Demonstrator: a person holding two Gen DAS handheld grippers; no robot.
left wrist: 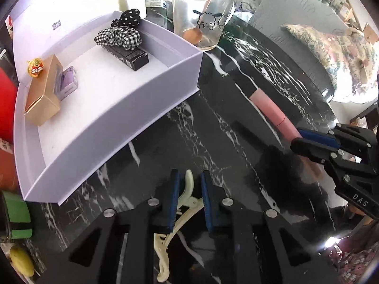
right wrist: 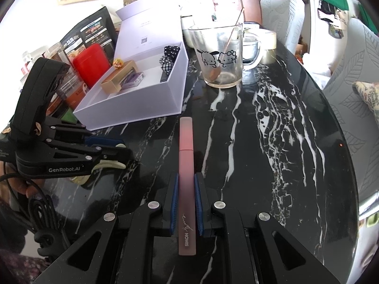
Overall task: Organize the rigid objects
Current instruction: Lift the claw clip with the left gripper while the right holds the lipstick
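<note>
The right hand-held gripper (right wrist: 185,189) is clamped on a long frosted pink tube marked SIMON (right wrist: 186,165), both blue pads pressed to its sides, the tube lying along the black white-veined marble desk (right wrist: 272,142) and pointing away from the fingers. The left hand-held gripper (left wrist: 189,184) straddles a cream plastic hair claw clip (left wrist: 187,201); one pad touches it, a gap shows at the other, so I cannot tell whether it is gripped. Ahead and left of that gripper sits an open pale lilac cardboard box (left wrist: 132,108) with its lid up. Inside are a tan kraft carton (left wrist: 43,94) topped by a small gold-wrapped sweet (left wrist: 35,67), a small lilac box (left wrist: 67,82) just beside it, a black rectangular box (left wrist: 129,55), and checked (left wrist: 118,37) and dotted (left wrist: 129,17) fabric scrunchies. Beyond the box stands a clear glass mug with cartoon animals (right wrist: 220,59), holding a thin stick.
</note>
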